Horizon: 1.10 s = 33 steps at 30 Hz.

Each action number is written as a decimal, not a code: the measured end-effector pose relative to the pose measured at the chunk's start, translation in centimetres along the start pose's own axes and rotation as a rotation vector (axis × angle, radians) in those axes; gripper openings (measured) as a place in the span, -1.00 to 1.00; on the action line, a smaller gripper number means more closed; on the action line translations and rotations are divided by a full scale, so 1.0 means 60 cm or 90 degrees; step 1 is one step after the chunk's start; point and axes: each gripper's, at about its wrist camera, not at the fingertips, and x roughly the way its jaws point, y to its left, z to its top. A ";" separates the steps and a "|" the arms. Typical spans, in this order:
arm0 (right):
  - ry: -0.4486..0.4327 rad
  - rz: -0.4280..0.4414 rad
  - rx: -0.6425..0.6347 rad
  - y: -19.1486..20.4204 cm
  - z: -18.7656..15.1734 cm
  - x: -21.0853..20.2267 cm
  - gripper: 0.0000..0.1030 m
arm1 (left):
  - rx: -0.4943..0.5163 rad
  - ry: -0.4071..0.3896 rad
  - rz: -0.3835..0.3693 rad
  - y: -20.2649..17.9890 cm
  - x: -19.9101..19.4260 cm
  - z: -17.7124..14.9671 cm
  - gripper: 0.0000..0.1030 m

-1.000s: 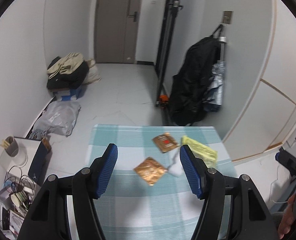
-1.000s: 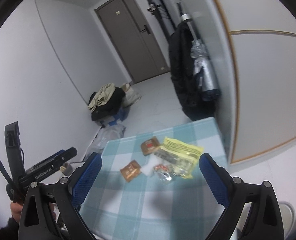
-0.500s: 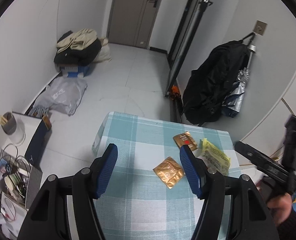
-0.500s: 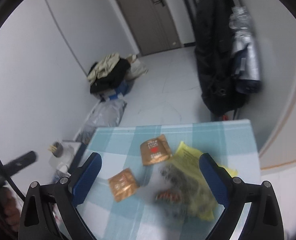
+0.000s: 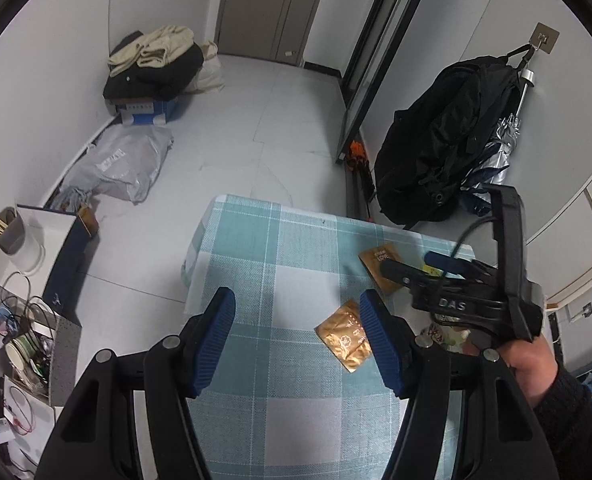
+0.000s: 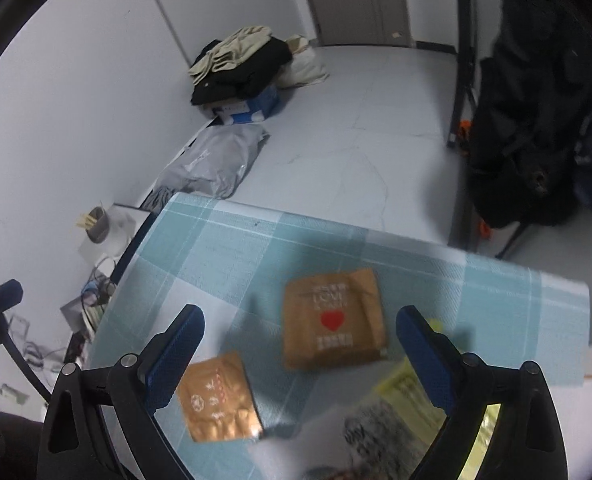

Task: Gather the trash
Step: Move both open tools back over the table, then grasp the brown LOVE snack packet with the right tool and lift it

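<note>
Two grippers hang over a table covered in a blue-and-white checked cloth (image 5: 279, 248), and neither has hold of anything. The left gripper (image 5: 298, 342) has its blue-padded fingers (image 5: 211, 340) standing well apart, with only bare cloth between them. A crinkled gold wrapper (image 5: 346, 336) lies flat on the cloth just beside the gripper's right-hand pad, outside the gap; whether the pad touches it cannot be told from this angle.

The right gripper (image 6: 300, 354) is spread wide too, its jaws parted with nothing pinched. Seen from its own wrist camera, a brown packet with a red heart (image 6: 334, 318) lies flat on the cloth between the two fingers (image 6: 426, 354), apart from both pads. The gold wrapper sits near the left-hand pad of that gripper, lower in the view, and a yellow printed bag (image 6: 406, 390) lies under and beside the right-hand pad (this part of the picture is blurred, so contact is unclear).

From the left wrist camera, the right gripper appears as a black frame held in a person's hand (image 5: 530, 364) with a dark sleeve, reaching in over the brown packet near the table's far right corner.
</note>
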 end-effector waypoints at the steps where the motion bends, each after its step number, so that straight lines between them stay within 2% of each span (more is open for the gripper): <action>1: 0.006 -0.008 -0.008 0.002 0.002 0.007 0.87 | -0.003 0.002 -0.002 0.002 0.001 0.001 0.18; 4: 0.031 -0.015 -0.007 -0.002 0.005 0.028 0.83 | -0.016 0.006 0.007 0.010 0.007 0.003 0.18; 7: 0.049 -0.025 -0.012 -0.006 0.004 0.036 0.69 | -0.034 0.012 0.007 0.017 0.011 0.005 0.18; 11: 0.065 -0.048 -0.014 -0.009 0.002 0.043 0.38 | -0.051 0.013 0.013 0.020 0.016 0.009 0.18; 16: 0.073 -0.069 -0.044 0.000 -0.004 0.049 0.22 | -0.070 0.019 0.011 0.025 0.021 0.010 0.18; 18: 0.070 -0.077 -0.050 0.004 -0.005 0.048 -0.04 | -0.071 0.016 0.012 0.024 0.019 0.011 0.18; 20: 0.067 -0.086 -0.042 0.001 -0.004 0.048 -0.15 | -0.069 0.012 0.016 0.023 0.017 0.011 0.18; 23: 0.062 -0.093 -0.028 -0.009 -0.003 0.045 -0.46 | -0.072 0.005 0.020 0.025 0.014 0.011 0.18; 28: 0.061 -0.073 0.003 -0.023 -0.006 0.038 -0.94 | -0.084 0.007 0.018 0.031 0.015 0.010 0.18; 33: 0.048 -0.032 0.037 -0.025 -0.003 0.024 -0.98 | -0.097 0.000 0.021 0.038 0.010 0.010 0.18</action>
